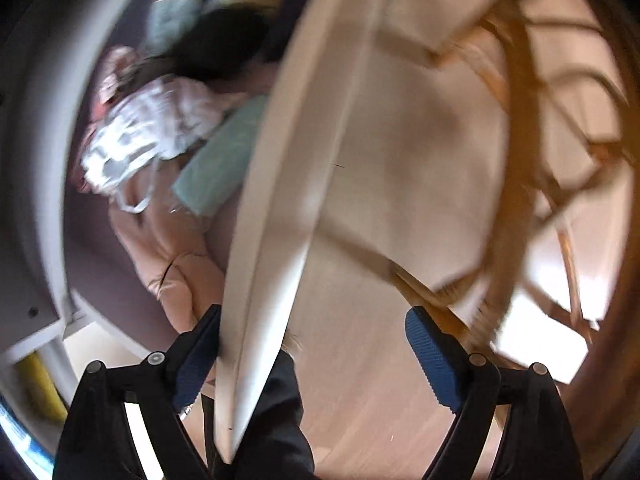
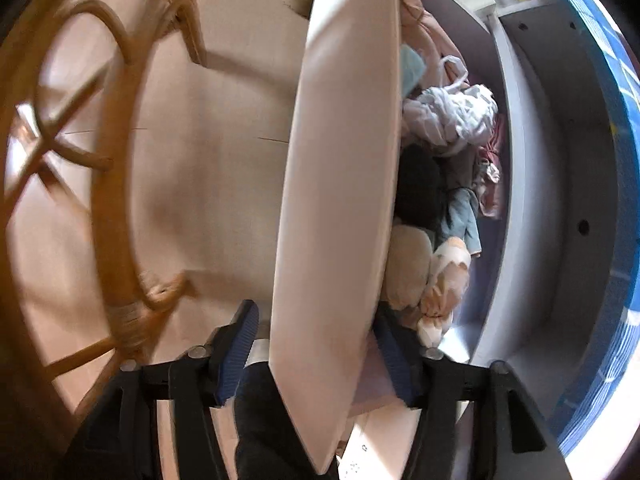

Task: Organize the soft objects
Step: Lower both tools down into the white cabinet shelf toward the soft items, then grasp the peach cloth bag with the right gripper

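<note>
A cream drawer front (image 1: 280, 200) runs up the middle of both views, seen edge-on from above. Behind it lies a pile of soft clothes: a white patterned garment (image 1: 136, 136), a teal cloth (image 1: 224, 156), a pink garment (image 1: 176, 248) and something black (image 1: 224, 40). My left gripper (image 1: 316, 356) stands wide open astride the panel, which passes close to its left finger. My right gripper (image 2: 318, 340) also straddles the drawer front (image 2: 340, 200). Its right pad lies against the panel and a small gap shows at the left pad. The white garment (image 2: 452, 116) and a peach cloth (image 2: 440, 280) lie beyond it.
A rattan frame (image 2: 112, 200) (image 1: 516, 160) stands on the pale wooden floor (image 1: 400, 200) on the outer side of the drawer. The grey cabinet wall (image 2: 552, 160) borders the clothes, with a blue patterned surface (image 2: 624, 160) beyond. Dark fabric (image 1: 276, 420) hangs below the grippers.
</note>
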The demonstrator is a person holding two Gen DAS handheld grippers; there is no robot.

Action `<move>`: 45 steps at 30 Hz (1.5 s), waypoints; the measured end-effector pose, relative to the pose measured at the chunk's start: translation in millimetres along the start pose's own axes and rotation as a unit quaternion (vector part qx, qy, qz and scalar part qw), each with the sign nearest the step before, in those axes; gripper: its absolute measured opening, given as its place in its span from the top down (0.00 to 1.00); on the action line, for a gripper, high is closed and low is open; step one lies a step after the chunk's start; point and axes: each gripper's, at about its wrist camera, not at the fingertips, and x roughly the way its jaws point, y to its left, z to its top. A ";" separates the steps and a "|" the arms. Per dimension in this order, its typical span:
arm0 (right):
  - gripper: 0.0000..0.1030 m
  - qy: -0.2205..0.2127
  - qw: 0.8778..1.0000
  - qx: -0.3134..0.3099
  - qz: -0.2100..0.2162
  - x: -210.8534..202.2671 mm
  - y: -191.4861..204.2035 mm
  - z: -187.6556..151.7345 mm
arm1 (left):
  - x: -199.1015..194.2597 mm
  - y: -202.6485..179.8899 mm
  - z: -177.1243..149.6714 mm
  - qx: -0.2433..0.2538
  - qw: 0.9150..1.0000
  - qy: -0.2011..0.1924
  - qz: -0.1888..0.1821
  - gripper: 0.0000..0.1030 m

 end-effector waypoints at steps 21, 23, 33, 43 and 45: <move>0.85 -0.005 0.980 0.194 0.043 17.5 -85.2 17.6 | -21.2 106.1 -0.2 -0.243 0.967 -0.075 0.018 0.28; 0.94 -0.003 0.979 0.195 0.063 16.6 -82.2 20.4 | -12.8 113.7 -1.7 -0.262 0.963 -0.066 -0.010 0.31; 0.98 -0.010 0.983 0.116 0.144 -13.4 -33.1 46.0 | 25.2 112.4 7.5 -0.216 0.972 -0.052 -0.079 0.40; 0.73 -0.029 0.978 0.137 0.157 -33.2 -52.9 46.2 | 29.6 129.9 38.3 -0.190 0.979 -0.067 -0.033 0.22; 0.70 -0.035 0.974 0.189 0.122 -38.2 -77.6 39.0 | 25.3 159.7 35.2 -0.259 0.962 -0.088 -0.024 0.18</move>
